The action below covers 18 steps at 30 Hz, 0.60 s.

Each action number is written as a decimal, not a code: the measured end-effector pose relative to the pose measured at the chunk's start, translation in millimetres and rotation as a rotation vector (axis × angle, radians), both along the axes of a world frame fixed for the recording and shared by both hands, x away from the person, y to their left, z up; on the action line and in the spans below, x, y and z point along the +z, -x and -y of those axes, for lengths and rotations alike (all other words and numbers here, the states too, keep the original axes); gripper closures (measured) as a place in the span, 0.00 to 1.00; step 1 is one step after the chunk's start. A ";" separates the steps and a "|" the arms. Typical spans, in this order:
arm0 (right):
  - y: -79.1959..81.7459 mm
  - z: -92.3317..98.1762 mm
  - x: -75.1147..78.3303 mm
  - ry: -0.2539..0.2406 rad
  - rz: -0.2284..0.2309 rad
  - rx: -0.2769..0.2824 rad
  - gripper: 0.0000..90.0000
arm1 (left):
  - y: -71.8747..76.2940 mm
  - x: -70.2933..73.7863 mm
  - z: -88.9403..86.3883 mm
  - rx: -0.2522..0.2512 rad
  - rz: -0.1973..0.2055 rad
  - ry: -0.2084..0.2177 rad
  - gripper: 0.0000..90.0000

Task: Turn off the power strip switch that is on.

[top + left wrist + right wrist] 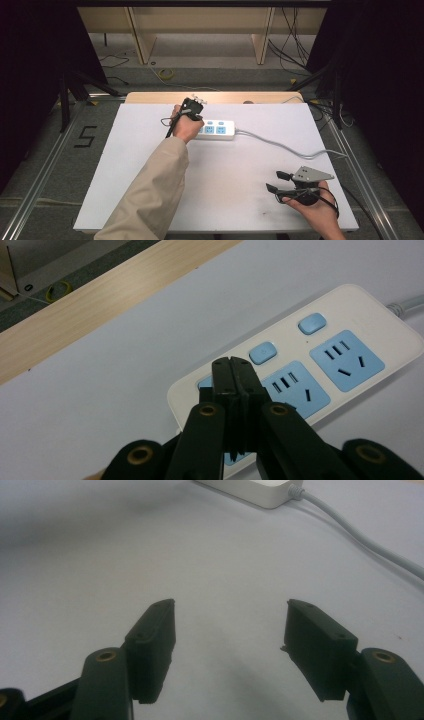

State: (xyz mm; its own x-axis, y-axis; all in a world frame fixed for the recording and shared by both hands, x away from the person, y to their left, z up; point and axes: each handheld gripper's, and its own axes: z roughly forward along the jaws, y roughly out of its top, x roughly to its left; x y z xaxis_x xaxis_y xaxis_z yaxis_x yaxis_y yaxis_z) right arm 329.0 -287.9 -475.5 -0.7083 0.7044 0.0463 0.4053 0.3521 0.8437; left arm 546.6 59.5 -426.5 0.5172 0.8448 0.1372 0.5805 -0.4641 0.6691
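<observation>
The left gripper (232,365) hangs over the power strip (216,129), its jaws pressed together with nothing between them, tips pointing down at the strip's left end. In the left gripper view the closed tips sit right over the first blue switch of the strip, the one at the end farthest from the cord; whether they touch it I cannot tell, since the jaws hide the switch itself. This is the relation the next move seems to turn on: the switch lies straight below the closed tips, so a short push down should be enough to work it.

The power strip lies on the white bench (150,190) toward its far edge, long axis running left to right across the bench. Its grey cord (285,146) leaves the right end and trails off toward the bench's right side. The strip is a cream-white bar with rounded corners, carrying a row of light blue socket panels (347,360) and, beside each, a small light blue switch (263,352) along the far edge.

The left hand (186,127) is by far the nearer to the strip. The right gripper (277,181) rests well away from it, near the bench's front right corner, its jaws spread wide and empty over bare bench.
</observation>
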 end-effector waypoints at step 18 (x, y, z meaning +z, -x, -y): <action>0.0 0.0 0.2 -0.001 0.001 0.002 0.42 | -6.1 5.3 4.2 0.002 -0.003 -0.010 1.00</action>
State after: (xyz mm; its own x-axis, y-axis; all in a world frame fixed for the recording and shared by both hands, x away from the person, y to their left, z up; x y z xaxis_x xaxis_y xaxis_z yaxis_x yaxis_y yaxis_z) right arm 329.0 -287.9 -475.3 -0.7096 0.7031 0.0466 0.4040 0.3517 0.8445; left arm 552.7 55.3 -421.2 0.5155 0.8446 0.1445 0.5833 -0.4694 0.6629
